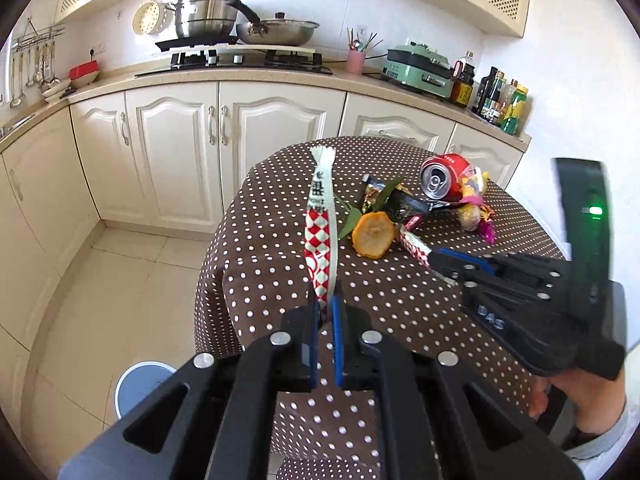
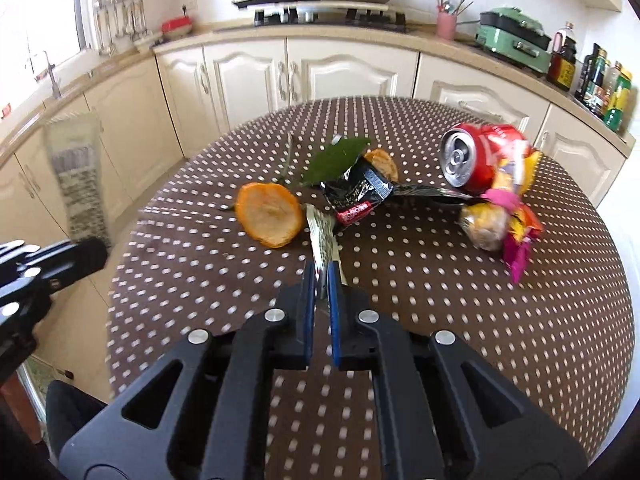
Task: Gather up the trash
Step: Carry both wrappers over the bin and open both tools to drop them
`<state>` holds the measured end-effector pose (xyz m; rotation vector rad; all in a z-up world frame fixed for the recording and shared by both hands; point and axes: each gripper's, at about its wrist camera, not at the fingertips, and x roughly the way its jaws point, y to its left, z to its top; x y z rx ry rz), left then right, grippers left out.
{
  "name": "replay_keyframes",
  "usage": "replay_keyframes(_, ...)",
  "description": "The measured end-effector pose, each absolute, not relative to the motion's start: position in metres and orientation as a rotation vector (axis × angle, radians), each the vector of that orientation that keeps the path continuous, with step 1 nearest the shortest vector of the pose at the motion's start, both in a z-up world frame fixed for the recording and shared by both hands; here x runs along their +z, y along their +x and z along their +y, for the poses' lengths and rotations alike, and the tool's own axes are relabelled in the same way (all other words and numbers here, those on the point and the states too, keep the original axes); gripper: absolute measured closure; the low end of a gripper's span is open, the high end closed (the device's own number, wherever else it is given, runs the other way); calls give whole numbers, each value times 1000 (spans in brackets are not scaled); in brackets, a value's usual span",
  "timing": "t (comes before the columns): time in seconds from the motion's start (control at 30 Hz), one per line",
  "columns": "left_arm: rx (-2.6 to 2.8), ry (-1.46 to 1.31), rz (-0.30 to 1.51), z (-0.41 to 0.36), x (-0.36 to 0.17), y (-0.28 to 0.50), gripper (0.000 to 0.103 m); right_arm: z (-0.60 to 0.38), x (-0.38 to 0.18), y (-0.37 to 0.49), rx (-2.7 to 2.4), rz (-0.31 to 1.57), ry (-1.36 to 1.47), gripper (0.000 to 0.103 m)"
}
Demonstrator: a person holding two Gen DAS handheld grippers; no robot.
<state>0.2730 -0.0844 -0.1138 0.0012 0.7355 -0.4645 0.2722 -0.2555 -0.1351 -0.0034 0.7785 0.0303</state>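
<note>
The left tongs (image 1: 326, 312) clench a long red-and-white checked wrapper (image 1: 320, 220), lifted off the table (image 1: 400, 300). The right tongs (image 2: 322, 276) pinch a silvery wrapper (image 2: 322, 236) whose far end sits just beside the orange peel (image 2: 268, 220). Neither piece is binned yet. A pale blue bin (image 1: 140, 392) (on the floor at about eight o'clock from the table) looks like the destination. Left on the table — crushed red can (image 2: 480, 156), black packet (image 2: 356, 192), leaf (image 2: 336, 156), candy wrappers (image 2: 504, 216) — so the task seems early.
</note>
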Motion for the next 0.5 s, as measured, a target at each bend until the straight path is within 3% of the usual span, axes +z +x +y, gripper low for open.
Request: replay_keyframes(0.5, -439, -51, 700, -52, -105, 240, 97, -232, -89, 213, 77, 650, 23, 97)
